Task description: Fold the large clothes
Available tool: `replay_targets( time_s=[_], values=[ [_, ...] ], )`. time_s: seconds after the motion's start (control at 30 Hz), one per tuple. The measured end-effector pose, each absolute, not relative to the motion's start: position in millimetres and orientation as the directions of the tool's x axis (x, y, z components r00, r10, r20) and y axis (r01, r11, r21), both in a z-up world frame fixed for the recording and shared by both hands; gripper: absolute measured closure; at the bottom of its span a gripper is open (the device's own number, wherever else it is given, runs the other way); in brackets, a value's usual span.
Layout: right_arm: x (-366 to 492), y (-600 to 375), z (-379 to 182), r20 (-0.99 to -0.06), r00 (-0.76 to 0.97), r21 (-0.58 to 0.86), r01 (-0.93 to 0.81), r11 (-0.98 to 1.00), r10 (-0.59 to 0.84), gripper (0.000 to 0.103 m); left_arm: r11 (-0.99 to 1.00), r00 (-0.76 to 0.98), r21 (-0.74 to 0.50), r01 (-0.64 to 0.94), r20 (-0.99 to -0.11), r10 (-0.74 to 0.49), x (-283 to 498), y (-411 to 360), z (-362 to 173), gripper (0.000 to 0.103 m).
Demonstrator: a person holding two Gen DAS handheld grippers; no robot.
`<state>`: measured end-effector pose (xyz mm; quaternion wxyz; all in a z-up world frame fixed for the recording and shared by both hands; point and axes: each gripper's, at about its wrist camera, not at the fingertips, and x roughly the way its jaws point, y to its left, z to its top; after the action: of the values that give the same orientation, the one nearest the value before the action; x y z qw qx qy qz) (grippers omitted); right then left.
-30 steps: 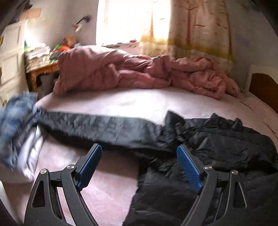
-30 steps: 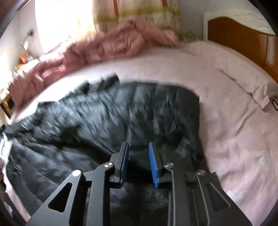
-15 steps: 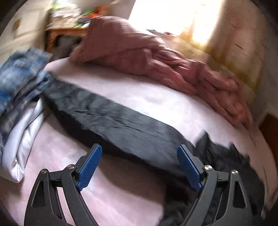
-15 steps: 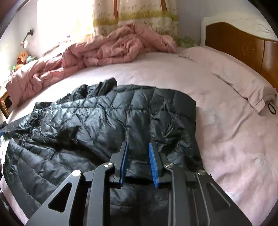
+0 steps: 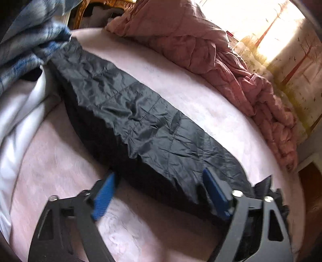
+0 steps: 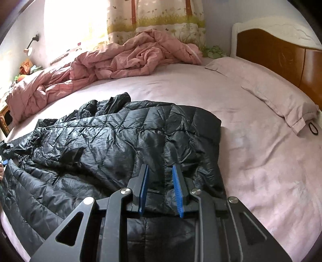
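Left tool (image 5: 159, 193) is narrowing its jaws around the black jacket's sleeve (image 5: 140, 125), which is stretching across the pink bed (image 5: 201, 96), the pads not yet pressing it. Right tool (image 6: 161, 191) is sitting over the quilted black jacket (image 6: 120, 145), its jaws narrowly apart with a ridge of the fabric between them, though whether they are pinching it I cannot tell.

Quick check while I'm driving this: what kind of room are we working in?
Almost certainly a home bedroom. The black puffer jacket lies on a made bed with a wooden headboard, a pillow and a rumpled pink quilt below a curtained window.
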<state>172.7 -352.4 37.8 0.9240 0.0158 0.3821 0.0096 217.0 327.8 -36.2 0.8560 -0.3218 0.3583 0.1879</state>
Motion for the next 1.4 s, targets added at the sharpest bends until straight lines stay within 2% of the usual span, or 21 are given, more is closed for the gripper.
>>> replay_targets(
  time_s=[0.03, 0.07, 0.1, 0.13, 0.17, 0.3, 0.4, 0.5, 0.57, 0.7, 0.83, 0.93, 1.0, 1.03, 1.07, 1.1, 1.13, 1.17, 1.23, 1.33, 1.4],
  values=[
    [173, -351, 37, -0.707, 0.706, 0.028, -0.008, 1.0, 0.026, 0.077, 0.73, 0.666, -0.394, -0.558, -0.738, 0.111, 218, 327, -37, 0.042],
    [172, -350, 37, -0.708, 0.706, 0.013, -0.01, 1.0, 0.016, 0.077, 0.737, 0.666, -0.386, -0.555, -0.736, 0.117, 219, 325, -36, 0.06],
    [172, -349, 36, -0.706, 0.708, -0.002, -0.004, 1.0, 0.001, 0.077, 0.745, 0.675, -0.392, -0.54, -0.73, 0.105, 219, 323, -35, 0.072],
    [172, -350, 36, -0.704, 0.71, -0.007, 0.001, 1.0, -0.006, 0.077, 0.754, 0.69, -0.406, -0.517, -0.719, 0.087, 219, 321, -33, 0.09],
    [172, -351, 36, -0.705, 0.71, -0.003, 0.005, 1.0, -0.006, 0.077, 0.762, 0.704, -0.408, -0.503, -0.705, 0.088, 219, 318, -28, 0.095],
    [170, -355, 40, -0.702, 0.713, 0.017, 0.012, 1.0, 0.003, 0.077, 0.85, 0.8, -0.342, -0.4, -0.583, 0.142, 202, 281, 15, 0.099],
    [169, -354, 41, -0.704, 0.71, 0.008, 0.005, 1.0, 0.002, 0.077, 0.906, 0.88, -0.336, -0.259, -0.468, 0.079, 182, 243, 57, 0.099],
    [169, -355, 43, -0.704, 0.71, 0.012, 0.003, 1.0, 0.006, 0.077, 0.955, 0.912, -0.273, -0.116, -0.409, -0.006, 173, 191, 92, 0.099],
    [169, -356, 44, -0.707, 0.706, 0.033, 0.004, 0.999, 0.021, 0.077, 0.965, 0.907, -0.263, -0.019, -0.41, -0.094, 173, 154, 104, 0.098],
    [167, -363, 48, -0.71, 0.704, 0.051, 0.015, 0.999, 0.026, 0.077, 0.913, 0.823, -0.377, 0.16, -0.459, -0.333, 178, 91, 91, 0.098],
    [167, -370, 49, -0.716, 0.697, 0.059, 0.031, 0.998, 0.02, 0.077, 0.94, 0.77, -0.295, 0.17, -0.556, -0.314, 182, 47, 53, 0.098],
    [167, -376, 50, -0.718, 0.695, 0.094, 0.036, 0.995, 0.043, 0.077, 0.942, 0.698, -0.3, 0.152, -0.642, -0.317, 183, 41, 15, 0.094],
    [167, -379, 51, -0.716, 0.697, 0.098, 0.039, 0.994, 0.043, 0.077, 0.961, 0.698, -0.254, 0.113, -0.668, -0.259, 171, 44, 7, 0.09],
    [167, -379, 51, -0.716, 0.697, 0.094, 0.039, 0.995, 0.04, 0.077, 0.963, 0.717, -0.244, 0.114, -0.651, -0.25, 161, 47, 10, 0.081],
    [167, -380, 51, -0.716, 0.697, 0.088, 0.039, 0.995, 0.036, 0.077, 0.967, 0.738, -0.226, 0.118, -0.631, -0.238, 153, 47, 16, 0.062],
    [168, -380, 50, -0.718, 0.695, 0.085, 0.037, 0.996, 0.035, 0.077, 0.974, 0.771, -0.197, 0.108, -0.602, -0.207, 143, 51, 27, 0.051],
    [168, -381, 49, -0.722, 0.691, 0.086, 0.034, 0.996, 0.038, 0.077, 0.979, 0.804, -0.182, 0.091, -0.566, -0.18, 137, 57, 34, 0.034],
    [169, -381, 49, -0.724, 0.689, 0.088, 0.034, 0.996, 0.04, 0.077, 0.981, 0.833, -0.18, 0.076, -0.528, -0.161, 129, 63, 44, 0.029],
    [169, -381, 48, -0.726, 0.687, 0.091, 0.041, 0.995, 0.038, 0.077, 0.975, 0.858, -0.216, 0.044, -0.492, -0.148, 124, 80, 59, 0.027],
    [168, -375, 47, -0.726, 0.687, 0.078, 0.03, 0.996, 0.036, 0.077, 0.94, 0.861, -0.34, 0.008, -0.477, -0.179, 128, 114, 67, 0.024],
    [167, -369, 46, -0.724, 0.69, 0.057, 0.018, 0.998, 0.029, 0.077, 0.935, 0.865, -0.35, -0.052, -0.484, -0.133, 130, 137, 64, 0.024]
  ],
)
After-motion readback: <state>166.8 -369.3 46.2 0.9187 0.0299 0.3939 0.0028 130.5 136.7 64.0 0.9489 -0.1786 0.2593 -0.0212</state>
